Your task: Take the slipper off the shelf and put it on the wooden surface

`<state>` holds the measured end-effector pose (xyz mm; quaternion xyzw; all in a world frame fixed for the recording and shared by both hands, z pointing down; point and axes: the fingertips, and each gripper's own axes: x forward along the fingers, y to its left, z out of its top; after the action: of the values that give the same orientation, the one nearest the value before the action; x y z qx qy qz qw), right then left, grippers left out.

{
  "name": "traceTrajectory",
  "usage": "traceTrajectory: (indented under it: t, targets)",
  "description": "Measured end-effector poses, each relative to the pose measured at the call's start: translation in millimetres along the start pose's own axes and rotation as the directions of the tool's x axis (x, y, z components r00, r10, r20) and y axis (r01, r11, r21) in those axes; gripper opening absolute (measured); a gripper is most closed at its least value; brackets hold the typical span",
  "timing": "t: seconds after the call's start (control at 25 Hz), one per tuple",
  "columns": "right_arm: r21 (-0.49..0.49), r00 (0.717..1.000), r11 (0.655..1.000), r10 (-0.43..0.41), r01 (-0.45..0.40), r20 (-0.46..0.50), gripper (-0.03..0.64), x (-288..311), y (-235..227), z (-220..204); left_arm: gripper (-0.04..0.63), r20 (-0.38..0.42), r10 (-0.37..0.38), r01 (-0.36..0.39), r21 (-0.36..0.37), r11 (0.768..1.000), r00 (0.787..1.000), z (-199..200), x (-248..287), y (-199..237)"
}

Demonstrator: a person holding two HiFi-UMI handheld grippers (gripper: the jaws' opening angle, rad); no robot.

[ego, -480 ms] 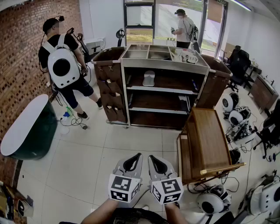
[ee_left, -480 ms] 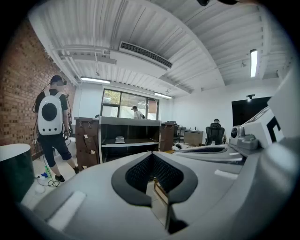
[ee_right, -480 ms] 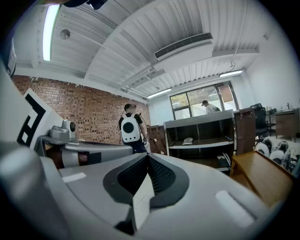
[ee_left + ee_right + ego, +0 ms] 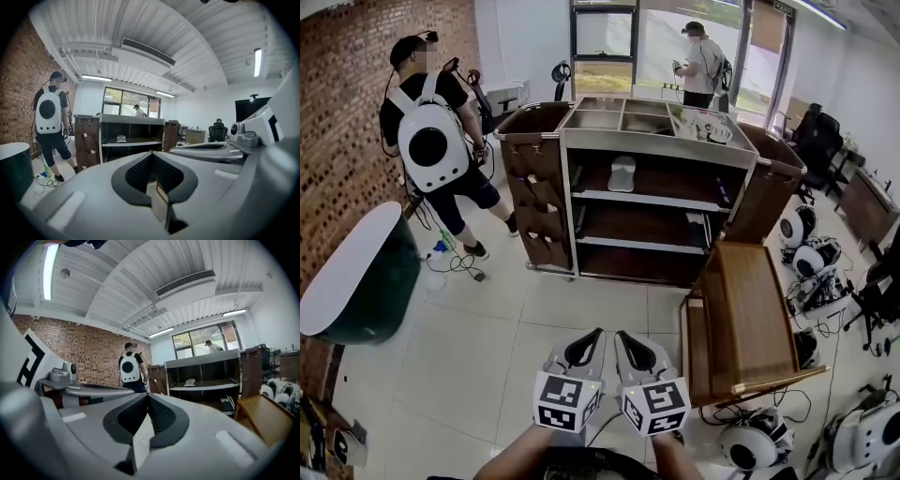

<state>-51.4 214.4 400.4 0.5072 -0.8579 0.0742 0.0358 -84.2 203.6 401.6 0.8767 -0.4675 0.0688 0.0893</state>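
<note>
A pale grey slipper (image 4: 622, 173) lies on the top shelf of the brown cart (image 4: 656, 201) across the room; it shows small as the slipper (image 4: 121, 138) in the left gripper view and the slipper (image 4: 190, 382) in the right gripper view. The wooden surface (image 4: 746, 319) is a low tray table to the cart's front right. Both grippers hover side by side near my body, far from the cart. My left gripper (image 4: 598, 332) has its jaws closed tip to tip with nothing between them. My right gripper (image 4: 617, 334) is shut and empty too.
A person with a white backpack (image 4: 431, 141) stands left of the cart by the brick wall. Another person (image 4: 701, 64) stands behind it near the window. A round green-sided table (image 4: 347, 272) is at left. White devices and cables (image 4: 802, 246) lie on the floor at right.
The view has shifted slightly, bringing the cart and wooden surface a little lower in the frame. Both grippers keep their place and stay shut.
</note>
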Motion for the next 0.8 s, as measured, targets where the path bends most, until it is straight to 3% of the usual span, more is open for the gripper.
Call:
traceTrajectory:
  t: [0.24, 0.8]
  targets:
    - [-0.014, 1.0, 1.0, -0.025, 0.025, -0.012, 0.0, 56.3, -33.0, 6.0, 0.005, 0.021, -0.012, 0.012, -0.018, 1.0, 1.0, 14.1, 55.9, 39.7]
    - [0.01, 0.994, 0.996, -0.09, 0.091, -0.061, 0.0, 194.5, -79.1, 33.0, 0.005, -0.018, -0.074, 0.074, -0.023, 0.997, 0.997, 50.0, 161.4, 140.0]
